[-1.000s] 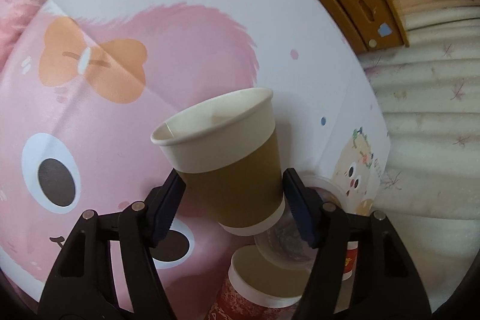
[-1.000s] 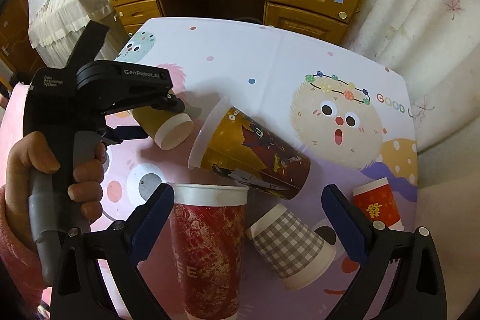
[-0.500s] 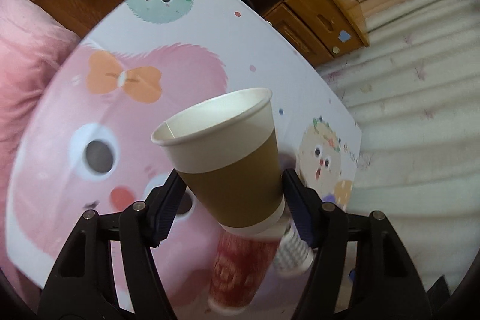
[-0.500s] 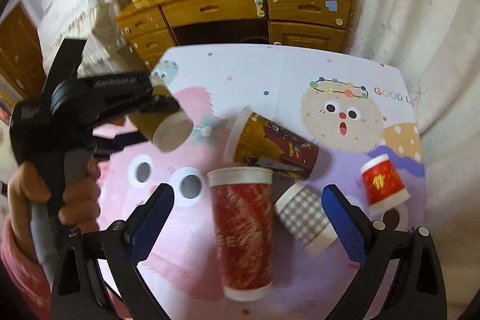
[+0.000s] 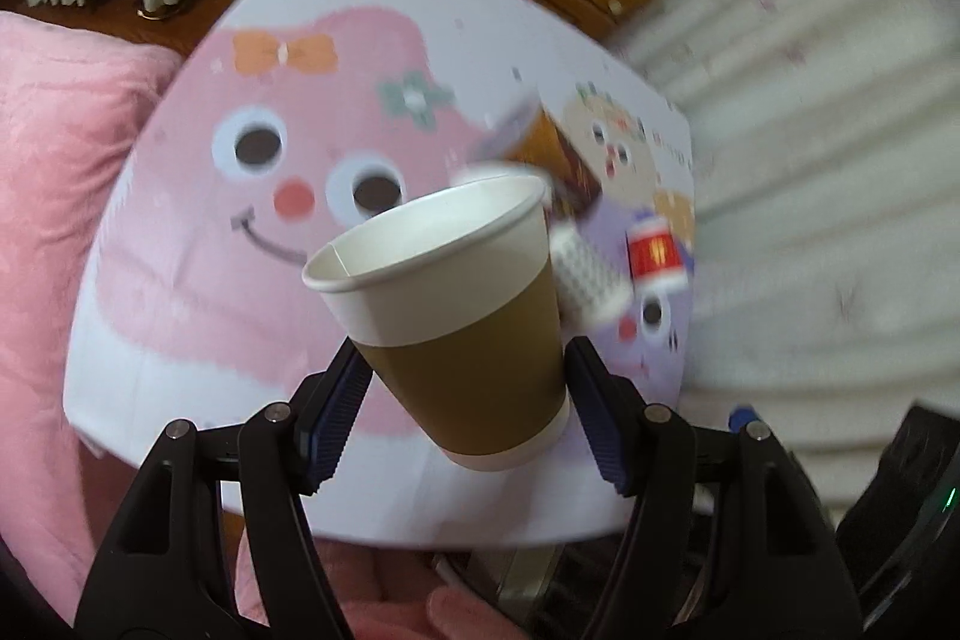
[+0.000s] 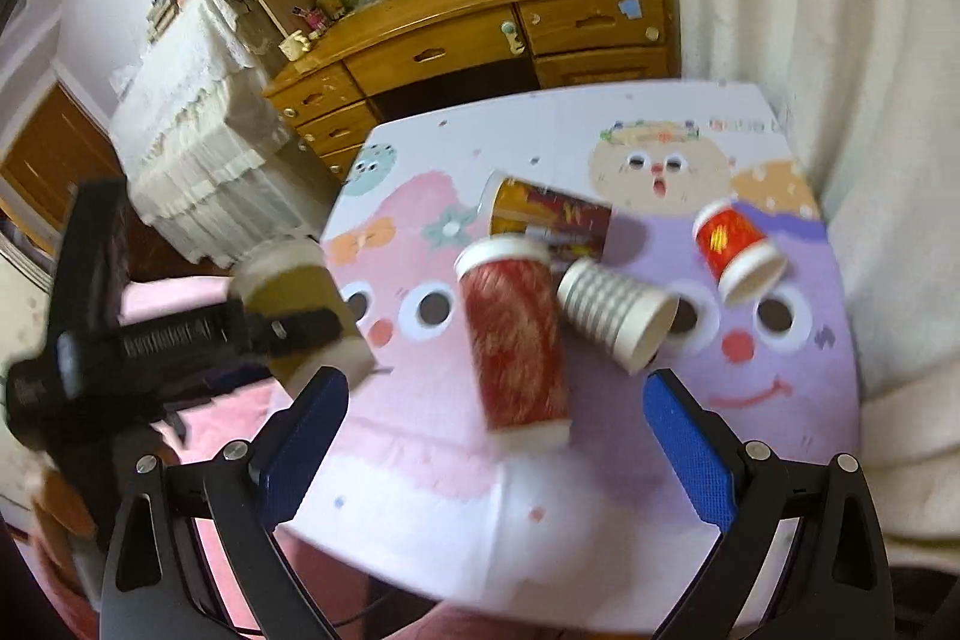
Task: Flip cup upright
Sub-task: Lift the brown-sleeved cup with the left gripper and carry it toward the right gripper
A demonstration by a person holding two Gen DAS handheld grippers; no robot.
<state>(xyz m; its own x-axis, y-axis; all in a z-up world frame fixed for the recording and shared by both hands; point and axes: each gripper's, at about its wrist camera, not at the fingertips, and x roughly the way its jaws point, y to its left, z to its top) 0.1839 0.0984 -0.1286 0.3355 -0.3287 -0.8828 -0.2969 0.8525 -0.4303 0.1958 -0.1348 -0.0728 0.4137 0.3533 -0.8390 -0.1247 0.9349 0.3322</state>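
Cup [image 5: 456, 316], brown-sleeved paper one, is pinched in our left gripper [image 5: 465, 400] fingers, mouth up, above the worktop [image 6: 600, 508]. Our right gripper [image 6: 495, 451] fingers are spread over four toppled cups.

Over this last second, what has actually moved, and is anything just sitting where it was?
The left tool has pulled up and back from the table, carrying the brown cup with it, still clamped, mouth up. The right tool has drawn back too, still open and empty. The tall red cup, gold cup, checked cup and small red cup lie on their sides as before.
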